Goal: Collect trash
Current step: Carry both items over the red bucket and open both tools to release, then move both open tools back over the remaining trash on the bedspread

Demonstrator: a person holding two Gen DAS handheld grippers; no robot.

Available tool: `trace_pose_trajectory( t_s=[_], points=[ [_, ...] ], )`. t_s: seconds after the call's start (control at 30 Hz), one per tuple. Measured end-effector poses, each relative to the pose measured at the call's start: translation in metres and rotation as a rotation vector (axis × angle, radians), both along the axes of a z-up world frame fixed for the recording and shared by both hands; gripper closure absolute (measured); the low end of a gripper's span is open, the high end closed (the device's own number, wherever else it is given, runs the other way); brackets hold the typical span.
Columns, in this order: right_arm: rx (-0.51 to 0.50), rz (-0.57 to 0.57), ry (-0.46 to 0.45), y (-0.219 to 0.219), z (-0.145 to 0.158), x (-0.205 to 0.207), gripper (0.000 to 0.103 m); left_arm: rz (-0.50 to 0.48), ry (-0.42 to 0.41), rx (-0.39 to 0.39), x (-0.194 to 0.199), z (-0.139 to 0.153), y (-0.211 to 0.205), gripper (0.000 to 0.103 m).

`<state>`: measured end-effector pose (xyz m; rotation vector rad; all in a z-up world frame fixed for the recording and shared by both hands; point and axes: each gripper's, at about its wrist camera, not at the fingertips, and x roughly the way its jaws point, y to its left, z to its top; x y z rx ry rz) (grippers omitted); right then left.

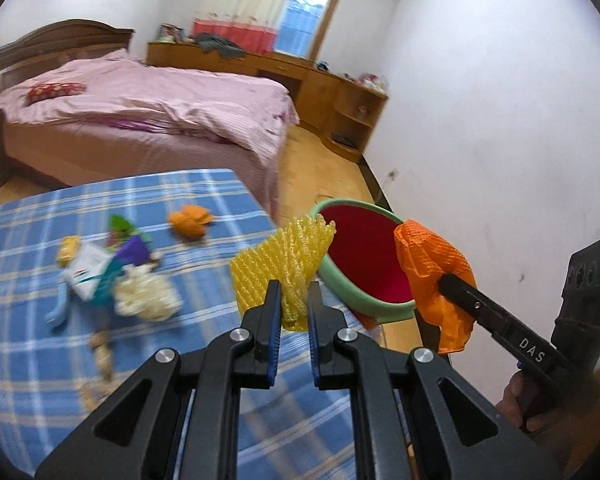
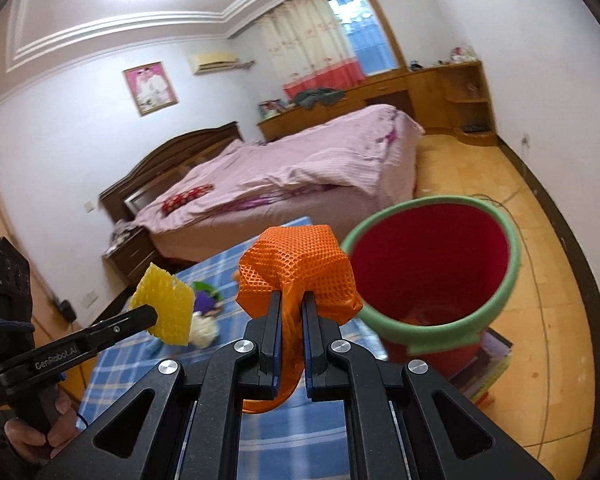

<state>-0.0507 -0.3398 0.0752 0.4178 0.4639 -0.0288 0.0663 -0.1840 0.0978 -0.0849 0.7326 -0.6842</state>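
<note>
My left gripper [image 1: 294, 286] is shut on a yellow foam fruit net [image 1: 284, 260] and holds it up beside the rim of the red bin with a green rim [image 1: 364, 308]. My right gripper [image 2: 291, 300] is shut on an orange foam net [image 2: 300, 268], held just left of the bin's mouth [image 2: 432, 268]. In the left wrist view the right gripper [image 1: 446, 278] holds the orange net [image 1: 428, 256] over the bin's right rim. In the right wrist view the left gripper [image 2: 154, 314] shows with the yellow net [image 2: 166, 308].
More trash lies on the blue plaid tablecloth [image 1: 28, 360]: an orange peel [image 1: 190, 220], wrappers [image 1: 96, 264], a white crumpled net [image 1: 146, 294]. A pink bed [image 1: 140, 108] and a wooden desk [image 1: 332, 92] stand behind. The bin stands on the wooden floor [image 2: 540, 320] to the right.
</note>
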Motion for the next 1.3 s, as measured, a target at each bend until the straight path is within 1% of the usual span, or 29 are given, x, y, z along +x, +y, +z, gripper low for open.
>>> trace_pose_trajectory(
  t_s=[0.3, 0.5, 0.63, 0.77, 0.83, 0.9, 0.93, 0.97, 1.0, 1.1, 1.17, 1.2, 1.3],
  points=[
    [0.037, -0.101, 0.058, -0.064, -0.026, 0.017, 0.095, -0.100, 0.015, 0.045, 0.028, -0.012, -0.084, 0.092],
    [0.063, -0.132, 0.102, -0.096, -0.047, 0.030, 0.095, -0.148, 0.048, 0.078, 0.047, -0.030, -0.134, 0.092],
    [0.082, -0.152, 0.124, -0.115, -0.060, 0.039, 0.094, -0.157, 0.061, 0.114, 0.056, -0.046, -0.158, 0.092],
    [0.111, -0.180, 0.143, -0.130, -0.072, 0.046, 0.092, -0.158, 0.079, 0.130, 0.067, -0.057, -0.174, 0.092],
    [0.111, -0.183, 0.152, -0.131, -0.074, 0.049, 0.092, -0.152, 0.079, 0.129, 0.071, -0.060, -0.179, 0.091],
    [0.110, -0.189, 0.161, -0.135, -0.077, 0.052, 0.089, -0.149, 0.086, 0.135, 0.074, -0.062, -0.182, 0.083],
    [0.115, -0.192, 0.163, -0.136, -0.078, 0.053, 0.085, -0.142, 0.092, 0.139, 0.073, -0.062, -0.182, 0.073],
    [0.121, -0.193, 0.163, -0.137, -0.079, 0.053, 0.081, -0.132, 0.092, 0.139, 0.074, -0.063, -0.182, 0.067],
    [0.125, -0.193, 0.161, -0.138, -0.080, 0.053, 0.080, -0.123, 0.091, 0.136, 0.074, -0.063, -0.182, 0.065],
    [0.133, -0.181, 0.151, -0.139, -0.081, 0.054, 0.074, -0.106, 0.110, 0.130, 0.076, -0.065, -0.179, 0.064],
    [0.141, -0.176, 0.141, -0.139, -0.081, 0.052, 0.066, -0.099, 0.118, 0.130, 0.078, -0.065, -0.178, 0.064],
    [0.146, -0.178, 0.133, -0.140, -0.080, 0.050, 0.064, -0.096, 0.118, 0.132, 0.077, -0.064, -0.177, 0.064],
    [0.153, -0.187, 0.113, -0.140, -0.076, 0.044, 0.063, -0.089, 0.109, 0.145, 0.073, -0.059, -0.172, 0.064]
  ],
)
